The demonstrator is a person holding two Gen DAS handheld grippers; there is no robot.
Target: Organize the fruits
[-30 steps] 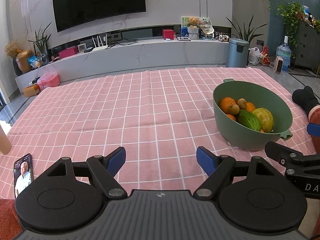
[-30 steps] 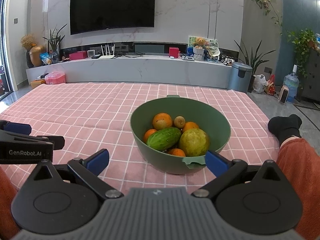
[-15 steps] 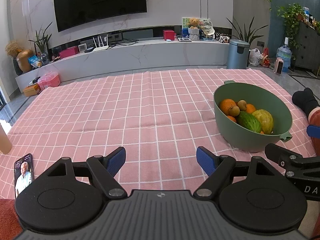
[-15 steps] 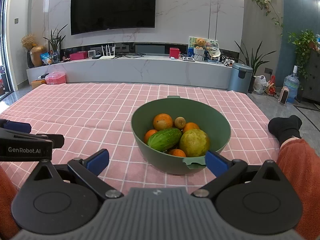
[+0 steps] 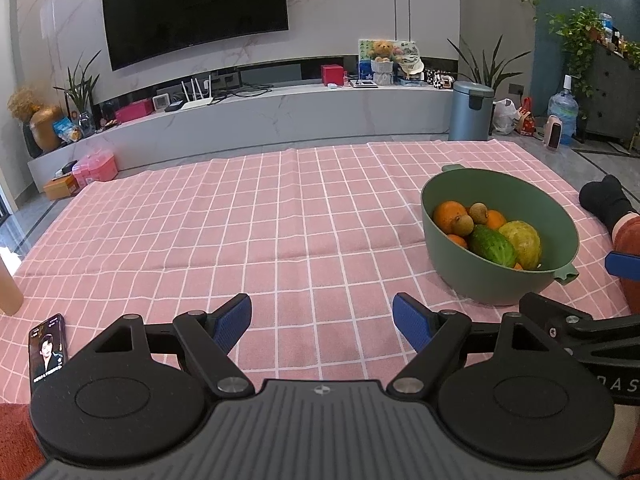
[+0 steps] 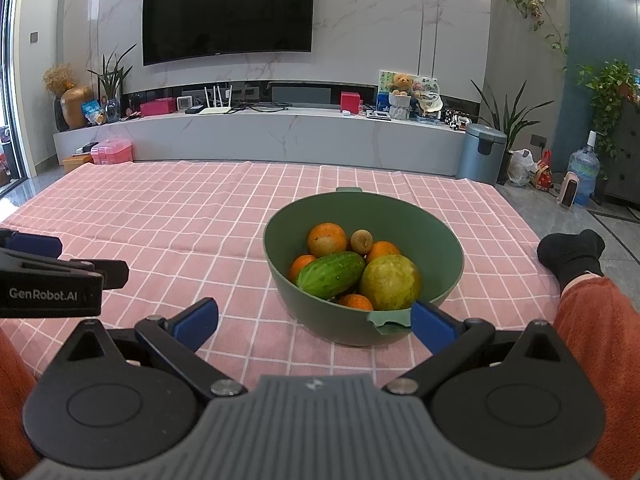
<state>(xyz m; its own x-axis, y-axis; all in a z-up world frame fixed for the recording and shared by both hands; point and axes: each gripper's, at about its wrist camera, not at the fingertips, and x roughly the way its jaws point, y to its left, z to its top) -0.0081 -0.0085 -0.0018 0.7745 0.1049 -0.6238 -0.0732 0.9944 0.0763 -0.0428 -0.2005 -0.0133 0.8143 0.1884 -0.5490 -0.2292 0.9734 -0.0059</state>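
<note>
Both grippers, left gripper (image 5: 322, 320) and right gripper (image 6: 314, 320), are hovering released, empty; green bowl (image 6: 448, 240) of fruit, possibly including a cucumber (image 6: 331, 274), is sitting mid-frame.

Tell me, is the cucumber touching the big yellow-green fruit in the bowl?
Touching. In the right wrist view the cucumber leans against the yellow-green fruit with no gap between them, both lying in the green bowl.

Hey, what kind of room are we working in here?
Most likely a home living room: a wall-mounted TV above a long marble media console, houseplants, and a pink checked cloth holding a green fruit bowl.
</note>
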